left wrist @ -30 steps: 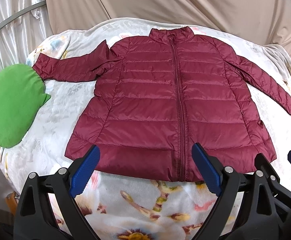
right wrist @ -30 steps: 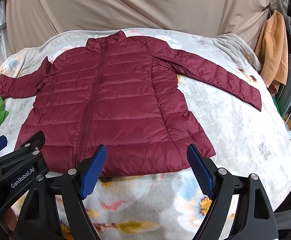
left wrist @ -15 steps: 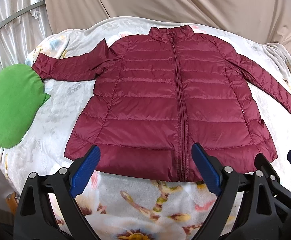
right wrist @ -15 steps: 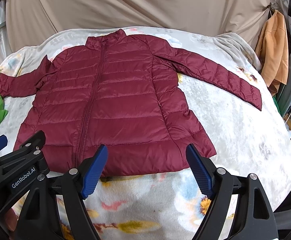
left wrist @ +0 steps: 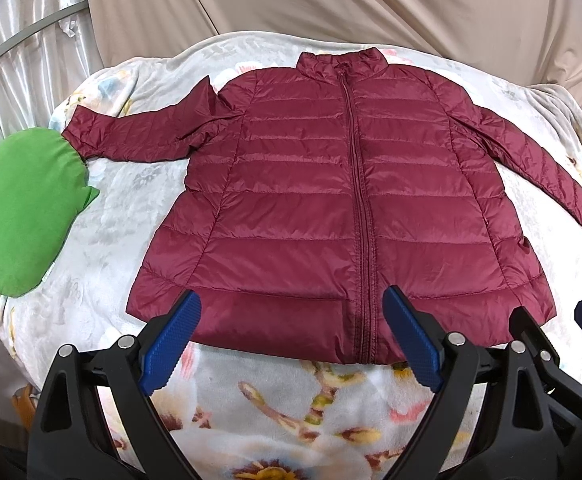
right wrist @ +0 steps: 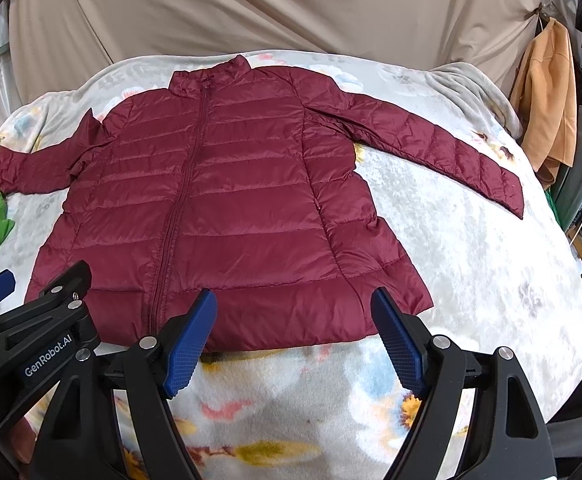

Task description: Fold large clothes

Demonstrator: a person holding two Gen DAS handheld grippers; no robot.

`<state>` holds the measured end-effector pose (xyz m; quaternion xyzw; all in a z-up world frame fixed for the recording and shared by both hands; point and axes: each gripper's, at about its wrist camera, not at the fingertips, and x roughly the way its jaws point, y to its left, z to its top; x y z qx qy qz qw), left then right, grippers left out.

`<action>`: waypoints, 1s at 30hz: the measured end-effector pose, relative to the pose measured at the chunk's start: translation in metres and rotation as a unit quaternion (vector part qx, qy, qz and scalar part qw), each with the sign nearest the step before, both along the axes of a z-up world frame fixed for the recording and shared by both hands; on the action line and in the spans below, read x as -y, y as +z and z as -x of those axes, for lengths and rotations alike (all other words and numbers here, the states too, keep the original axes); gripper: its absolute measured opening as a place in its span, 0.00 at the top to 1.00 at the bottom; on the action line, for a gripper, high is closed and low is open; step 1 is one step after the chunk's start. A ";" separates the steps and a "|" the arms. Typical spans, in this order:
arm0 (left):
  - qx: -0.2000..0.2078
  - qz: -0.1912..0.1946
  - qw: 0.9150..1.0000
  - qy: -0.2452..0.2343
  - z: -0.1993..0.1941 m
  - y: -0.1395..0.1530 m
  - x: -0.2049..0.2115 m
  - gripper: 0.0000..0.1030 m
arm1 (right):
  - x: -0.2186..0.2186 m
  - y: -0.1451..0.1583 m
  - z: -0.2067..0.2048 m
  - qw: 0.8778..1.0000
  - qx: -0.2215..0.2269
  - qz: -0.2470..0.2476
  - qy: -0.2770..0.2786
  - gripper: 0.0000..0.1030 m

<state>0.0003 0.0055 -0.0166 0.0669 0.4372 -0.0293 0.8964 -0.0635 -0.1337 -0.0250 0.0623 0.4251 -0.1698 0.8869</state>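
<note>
A dark red quilted jacket (left wrist: 331, 200) lies flat and zipped on a floral blanket (left wrist: 275, 408), collar away from me, both sleeves spread outward. It also shows in the right wrist view (right wrist: 231, 208). My left gripper (left wrist: 291, 320) is open and empty, hovering just above the jacket's hem near the zipper. My right gripper (right wrist: 293, 320) is open and empty above the hem's right part. Each gripper's side shows at the edge of the other's view.
A green cushion (left wrist: 15, 208) lies at the bed's left edge beside the left cuff. A beige sheet (left wrist: 331, 0) hangs behind the bed. An orange garment (right wrist: 547, 96) hangs at the right. The bed drops off at right toward floor clutter.
Both grippers have edged slightly forward toward the jacket's hem. The jacket has not moved and both grippers stay open.
</note>
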 end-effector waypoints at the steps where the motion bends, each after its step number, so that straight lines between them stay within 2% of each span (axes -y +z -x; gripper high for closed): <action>1: 0.000 0.000 1.000 0.000 0.000 0.000 0.000 0.13 | 0.000 0.000 0.000 1.000 0.000 0.000 0.000 0.24; 24: -0.014 -0.007 1.000 -0.001 -0.011 -0.009 0.001 0.15 | 0.001 -0.006 -0.012 1.000 -0.018 -0.003 -0.001 0.25; 30: -0.024 -0.005 1.000 -0.003 -0.017 -0.011 0.004 0.14 | 0.010 -0.013 -0.020 0.999 -0.029 -0.028 0.007 0.25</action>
